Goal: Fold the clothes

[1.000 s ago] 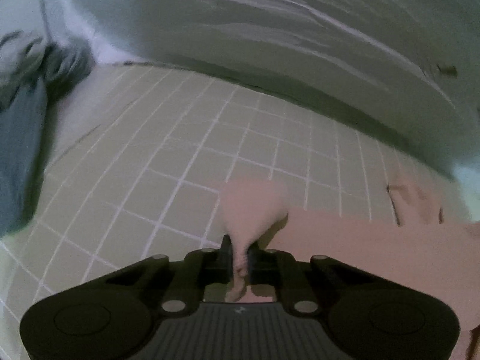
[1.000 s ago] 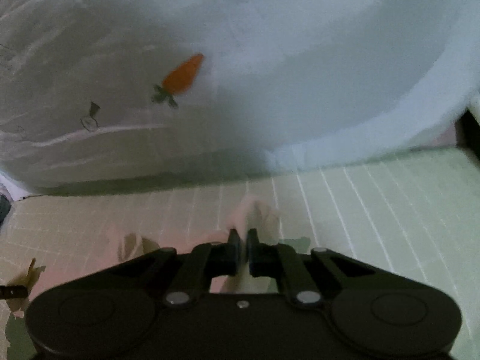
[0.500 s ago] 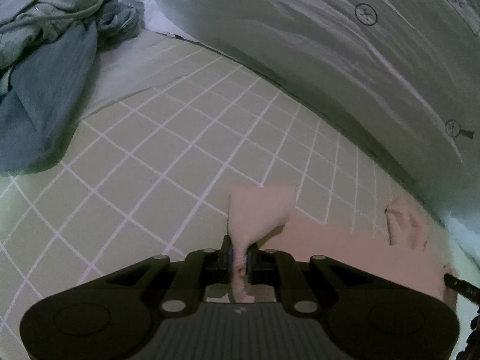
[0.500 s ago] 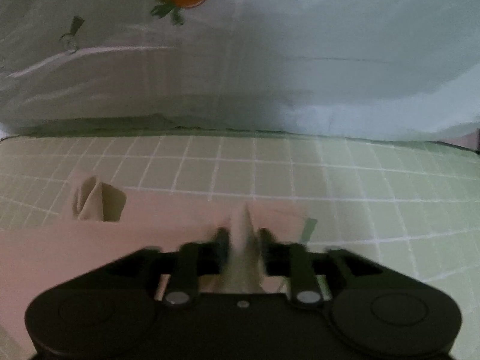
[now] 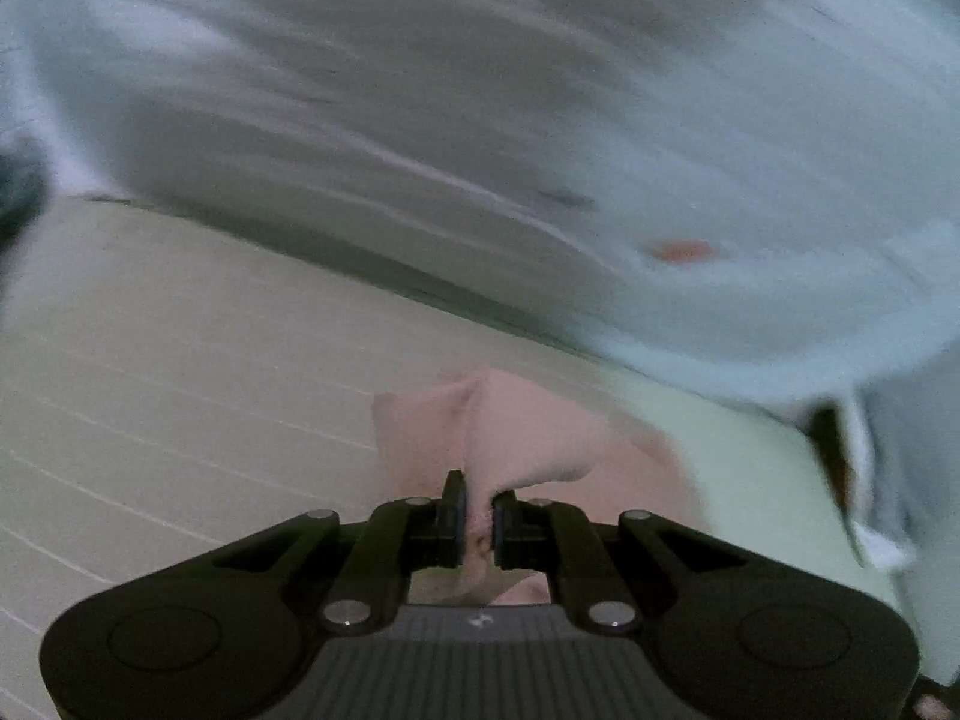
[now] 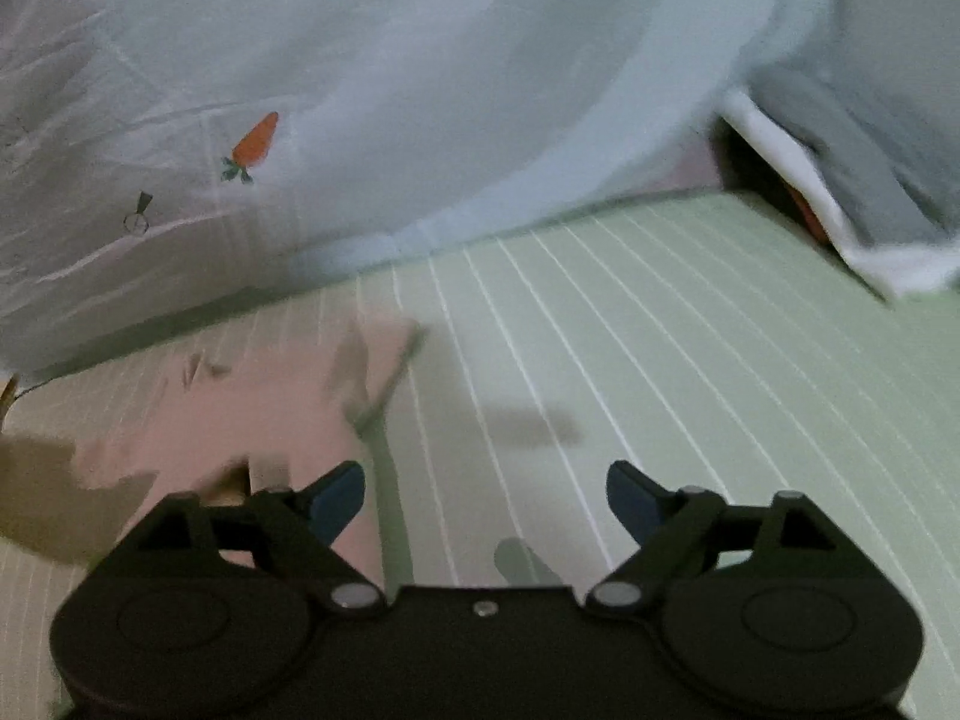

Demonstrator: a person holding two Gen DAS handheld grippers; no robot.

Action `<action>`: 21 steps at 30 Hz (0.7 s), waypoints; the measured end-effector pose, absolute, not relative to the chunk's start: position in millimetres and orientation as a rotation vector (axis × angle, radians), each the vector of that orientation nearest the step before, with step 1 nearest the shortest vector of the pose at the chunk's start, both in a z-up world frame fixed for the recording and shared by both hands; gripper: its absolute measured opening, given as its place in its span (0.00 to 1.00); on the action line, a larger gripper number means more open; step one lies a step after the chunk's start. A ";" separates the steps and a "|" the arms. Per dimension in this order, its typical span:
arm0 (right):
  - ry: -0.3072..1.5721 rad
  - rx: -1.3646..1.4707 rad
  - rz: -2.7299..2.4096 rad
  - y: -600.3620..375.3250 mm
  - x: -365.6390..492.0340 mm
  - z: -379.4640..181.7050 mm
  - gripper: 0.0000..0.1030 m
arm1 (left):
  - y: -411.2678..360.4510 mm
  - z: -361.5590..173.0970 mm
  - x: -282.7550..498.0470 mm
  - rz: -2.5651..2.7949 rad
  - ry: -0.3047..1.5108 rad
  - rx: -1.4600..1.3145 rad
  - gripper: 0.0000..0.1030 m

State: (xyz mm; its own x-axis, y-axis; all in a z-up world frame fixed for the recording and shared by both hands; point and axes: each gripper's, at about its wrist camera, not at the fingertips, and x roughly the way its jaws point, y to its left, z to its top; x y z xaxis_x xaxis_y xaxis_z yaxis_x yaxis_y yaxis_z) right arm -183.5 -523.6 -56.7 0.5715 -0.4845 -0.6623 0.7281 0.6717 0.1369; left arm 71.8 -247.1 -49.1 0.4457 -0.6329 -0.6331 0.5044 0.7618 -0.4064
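A pale pink garment bunches up in front of my left gripper, which is shut on a fold of it just above the green checked sheet. In the right wrist view the same pink garment lies flat on the sheet at the left. My right gripper hangs to its right, its jaws opening wide with nothing between them. The blue fingertips stand over bare sheet. The left view is blurred.
A pale blue quilt with a carrot print rises behind the sheet as a soft wall. A second bundle of white and grey bedding lies at the far right. A dark blurred bundle of clothes shows at the left edge.
My right gripper let go of the pink garment, spread its jaws and slid right off the cloth. My left gripper, still gripping its fold, swung across and lifted; the pile of clothes left view.
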 end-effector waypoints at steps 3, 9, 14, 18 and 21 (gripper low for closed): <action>0.650 0.436 -0.741 -509.9 -213.6 -65.0 0.92 | -269.1 -48.3 23.4 -0.823 0.895 -0.127 0.09; 0.660 0.426 -0.719 -487.9 -246.7 -66.3 0.97 | -288.5 -72.7 -52.7 -0.924 1.020 0.067 0.23; 0.637 0.422 -0.643 -469.2 -252.9 -67.3 1.00 | -262.4 -74.0 -67.9 -0.830 1.025 0.061 0.64; 0.631 0.445 -0.552 -452.0 -243.7 -72.8 1.00 | -228.9 -65.3 -66.7 -0.716 1.001 0.025 0.69; 0.622 0.474 -0.474 -441.4 -230.7 -74.2 1.00 | -204.8 -59.8 -67.8 -0.636 0.995 0.010 0.71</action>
